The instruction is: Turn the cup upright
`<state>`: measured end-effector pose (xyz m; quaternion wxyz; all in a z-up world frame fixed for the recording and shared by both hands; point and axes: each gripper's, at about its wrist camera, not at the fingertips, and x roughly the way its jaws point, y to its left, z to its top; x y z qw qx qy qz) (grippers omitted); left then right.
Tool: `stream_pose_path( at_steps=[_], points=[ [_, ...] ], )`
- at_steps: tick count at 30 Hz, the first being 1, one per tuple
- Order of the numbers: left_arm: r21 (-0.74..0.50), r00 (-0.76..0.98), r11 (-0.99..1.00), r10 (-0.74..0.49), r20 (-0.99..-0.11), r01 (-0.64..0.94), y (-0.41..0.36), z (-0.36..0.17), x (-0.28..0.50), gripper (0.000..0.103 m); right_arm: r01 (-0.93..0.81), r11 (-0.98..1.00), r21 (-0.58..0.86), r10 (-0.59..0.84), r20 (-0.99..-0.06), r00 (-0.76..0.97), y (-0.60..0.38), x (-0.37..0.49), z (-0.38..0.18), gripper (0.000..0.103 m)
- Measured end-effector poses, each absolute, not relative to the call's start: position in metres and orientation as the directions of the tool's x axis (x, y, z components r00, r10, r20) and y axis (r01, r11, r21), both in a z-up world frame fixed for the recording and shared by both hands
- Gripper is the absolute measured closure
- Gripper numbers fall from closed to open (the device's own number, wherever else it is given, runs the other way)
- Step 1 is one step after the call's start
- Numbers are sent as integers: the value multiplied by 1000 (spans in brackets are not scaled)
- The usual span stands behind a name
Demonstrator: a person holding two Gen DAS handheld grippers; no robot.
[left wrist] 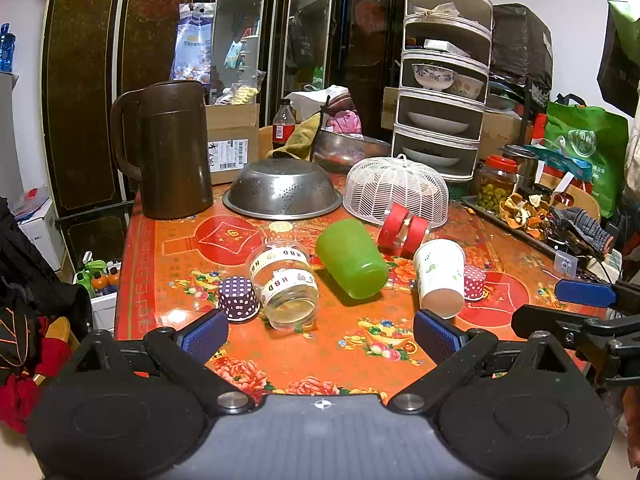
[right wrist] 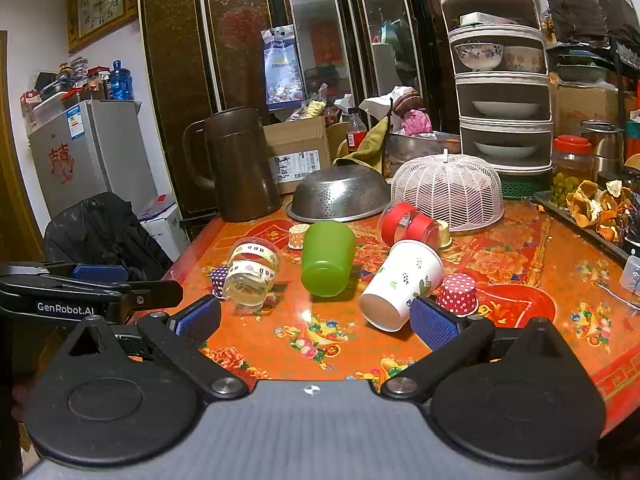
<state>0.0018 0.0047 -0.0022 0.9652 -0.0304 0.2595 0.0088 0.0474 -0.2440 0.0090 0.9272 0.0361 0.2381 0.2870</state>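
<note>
I judge the task barely begun: every cup I can see lies on its side on the surface (left wrist: 280, 360), and neither of my grippers has hold of anything. The left gripper (left wrist: 320, 334) hangs at the near edge with its fingers spread wide and nothing between them; the right gripper (right wrist: 316, 318) is just as wide and empty.

From near left to right lie the clear cup (left wrist: 285, 285) with banded lettering, the green cup (left wrist: 352, 258) with its base toward me, and the white paper cup (left wrist: 439, 276) with its mouth facing near. A clear cup with red bands (left wrist: 402, 230) lies farther back, against the white mesh cover (left wrist: 396, 190). Which one I am meant to right, I cannot tell; all of them are left to do. The white paper cup (right wrist: 400, 284) sits closest to the right gripper, its mouth just beside the right finger's blue pad (right wrist: 434, 322), so I would expect that one first.

The right view shows a small orange patterned cup (right wrist: 298, 236) behind the green cup (right wrist: 328, 258), and the left gripper (right wrist: 100, 276) off to the left of the surface edge. The left view shows the right gripper's fingers (left wrist: 586, 292) at far right instead.
</note>
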Motion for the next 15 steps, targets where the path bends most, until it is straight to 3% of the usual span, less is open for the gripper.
stream_pose_path(
  at_steps=[15],
  points=[
    [-57,865,998,2,-502,-35,4,-2,3,3,-515,833,203,549,-425,720,-243,48,8,1]
  ],
)
